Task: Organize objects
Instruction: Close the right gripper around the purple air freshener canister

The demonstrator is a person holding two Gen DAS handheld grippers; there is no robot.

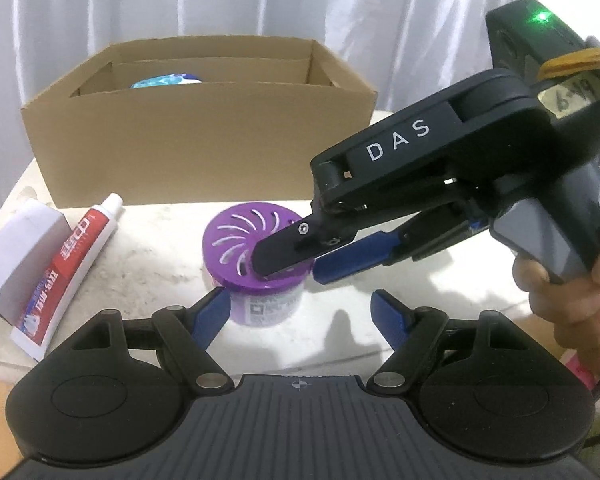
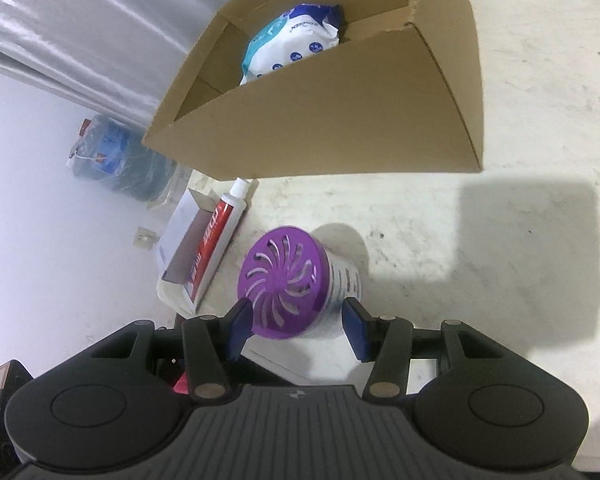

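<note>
A purple-lidded air freshener jar (image 1: 256, 264) stands on the white table (image 1: 152, 236), in front of an open cardboard box (image 1: 196, 132). My right gripper (image 1: 296, 268) reaches in from the right, open, its fingers on either side of the jar's lid; in its own view the jar (image 2: 288, 284) sits between the blue pads (image 2: 240, 320), not visibly squeezed. My left gripper (image 1: 300, 312) is open and empty, just in front of the jar. A red toothpaste tube (image 1: 64, 268) lies against a white carton (image 1: 16, 256) at the left. A wipes pack (image 2: 292, 44) lies in the box (image 2: 340, 120).
White curtains (image 1: 220, 0) hang behind the table. A large water bottle (image 2: 116, 160) stands on the floor beyond the table's left edge. The table's right part (image 2: 540, 160) is bare, with a shadow on it.
</note>
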